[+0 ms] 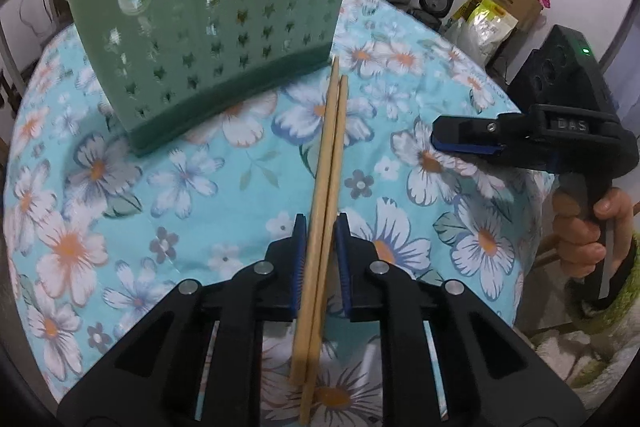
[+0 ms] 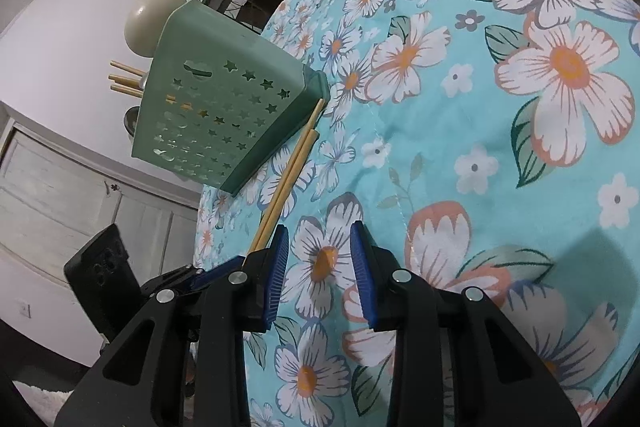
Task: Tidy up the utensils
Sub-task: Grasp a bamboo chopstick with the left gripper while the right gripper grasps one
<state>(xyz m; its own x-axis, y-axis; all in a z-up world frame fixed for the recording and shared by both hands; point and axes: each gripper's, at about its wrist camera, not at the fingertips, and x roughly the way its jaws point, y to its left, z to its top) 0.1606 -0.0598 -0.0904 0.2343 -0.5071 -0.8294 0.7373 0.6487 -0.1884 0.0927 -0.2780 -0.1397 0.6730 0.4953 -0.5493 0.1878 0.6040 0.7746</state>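
The counter is round and draped in a turquoise cloth printed with white and orange flowers. Toward its far side stands a green utensil holder, a tall plastic caddy with star-shaped cutouts over its wall. In the right wrist view, several wooden sticks and a pale rounded utensil end poke out of the holder's top.

A pair of wooden chopsticks lies flat on the cloth, side by side and touching along most of their length. Their long axis runs from the near edge of the counter straight toward the holder, with the far tips ending just beside the holder's right base corner. One stick reaches slightly farther than the other.

The left tool straddles the chopsticks near their middle, its blue pads hard against either side of the pair. Whether they actually press on the wood I cannot tell; the sticks rest on the cloth.

The right tool hangs over bare cloth to the right of the chopsticks, well apart from them, its pads parted with nothing between them. A hand grips its handle at the counter's right edge.
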